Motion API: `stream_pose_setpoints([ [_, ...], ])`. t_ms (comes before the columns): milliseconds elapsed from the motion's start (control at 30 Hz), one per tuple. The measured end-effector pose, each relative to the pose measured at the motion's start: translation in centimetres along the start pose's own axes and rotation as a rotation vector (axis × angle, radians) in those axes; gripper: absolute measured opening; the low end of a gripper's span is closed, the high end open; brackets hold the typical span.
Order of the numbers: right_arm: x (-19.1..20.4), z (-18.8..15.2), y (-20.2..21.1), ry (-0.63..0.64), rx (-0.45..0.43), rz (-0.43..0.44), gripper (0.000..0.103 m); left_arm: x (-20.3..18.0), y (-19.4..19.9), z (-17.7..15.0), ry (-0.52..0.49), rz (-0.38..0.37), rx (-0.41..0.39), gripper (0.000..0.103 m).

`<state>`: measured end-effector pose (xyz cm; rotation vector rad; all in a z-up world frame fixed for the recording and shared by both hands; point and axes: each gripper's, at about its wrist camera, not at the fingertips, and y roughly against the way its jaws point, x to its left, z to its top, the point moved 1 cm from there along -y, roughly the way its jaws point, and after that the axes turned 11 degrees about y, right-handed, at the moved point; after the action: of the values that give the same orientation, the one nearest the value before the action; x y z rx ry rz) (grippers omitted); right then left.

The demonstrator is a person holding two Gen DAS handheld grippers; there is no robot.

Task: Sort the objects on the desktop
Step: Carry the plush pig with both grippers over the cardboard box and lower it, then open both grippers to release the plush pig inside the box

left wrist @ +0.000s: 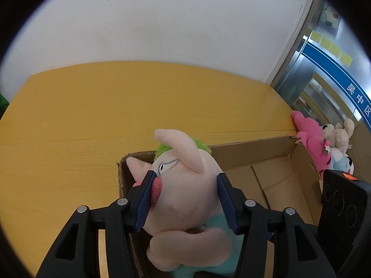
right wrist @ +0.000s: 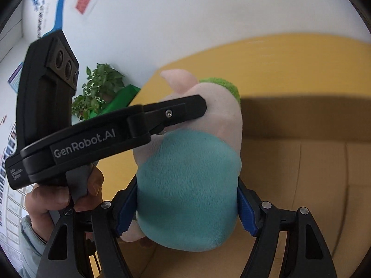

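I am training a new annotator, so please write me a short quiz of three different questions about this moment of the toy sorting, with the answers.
1. True or false: only one hand-held gripper grips the pale pink plush pig with green hair and teal clothes.
2. Which part does the right hand-held gripper clamp? A) an ear B) the teal body C) the green hair
3. Fill in: the pig hangs over the open brown ______ box.

Key:
1. False: the left hand-held gripper clamps the head and the right one clamps the body.
2. B
3. cardboard. The box stands on the yellow wooden table.
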<state>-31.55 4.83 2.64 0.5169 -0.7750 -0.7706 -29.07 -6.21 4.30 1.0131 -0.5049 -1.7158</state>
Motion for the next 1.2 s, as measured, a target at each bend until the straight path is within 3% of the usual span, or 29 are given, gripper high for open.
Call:
stream_pose_setpoints([
  [133,-0.4,-1.3,-2.1,-0.053,0.051,0.034,0.073,0.2,-1.0,0.0,-0.017,0.010,0.037,0.052],
  [200,-0.2,-1.4,-2.4,-0.053,0.056,0.036,0.078,0.7,-1.2,-0.1,-0.024,0.018,0.041,0.052],
  [467,-0.8,-1.2,-2.6,-0.063,0.083,0.042,0.088,4.0,-0.5,1.0,0.127,-0.009,0.045,0.055],
  [567,-0.3,-0.9,-1.5,-0.048,0.079,0.025,0.089,4.3,2.1,1.6,0.170,-0.036,-0.011,0.055],
  [733,2.0,0.0,3.0,0.050,0.011,0.000,0.092,2.4,8.6,0.3,0.095,-0.009,-0.154,0.057],
  [800,3.2,0.1,6.5,0.121,-0.047,-0.061,0.103,0.8,11.5,-1.3,0.030,0.035,-0.217,0.061],
  [833,3.8,-0.1,8.3,0.156,-0.079,-0.111,0.103,-0.1,12.6,-2.1,-0.002,0.054,-0.249,0.062],
  [933,4.5,-4.1,14.4,0.228,-0.139,-0.252,0.103,-3.1,16.8,-5.7,-0.101,0.158,-0.372,0.078],
  [1000,6.1,-5.2,17.2,0.251,-0.172,-0.350,0.103,-5.0,19.2,-8.2,-0.140,0.204,-0.449,0.080],
  [1067,6.2,-6.8,19.9,0.260,-0.202,-0.413,0.103,-7.2,20.6,-10.5,-0.157,0.197,-0.495,0.081],
  [1200,6.4,-11.4,24.4,0.256,-0.217,-0.494,0.103,-9.6,22.1,-14.5,-0.155,0.159,-0.493,0.081],
])
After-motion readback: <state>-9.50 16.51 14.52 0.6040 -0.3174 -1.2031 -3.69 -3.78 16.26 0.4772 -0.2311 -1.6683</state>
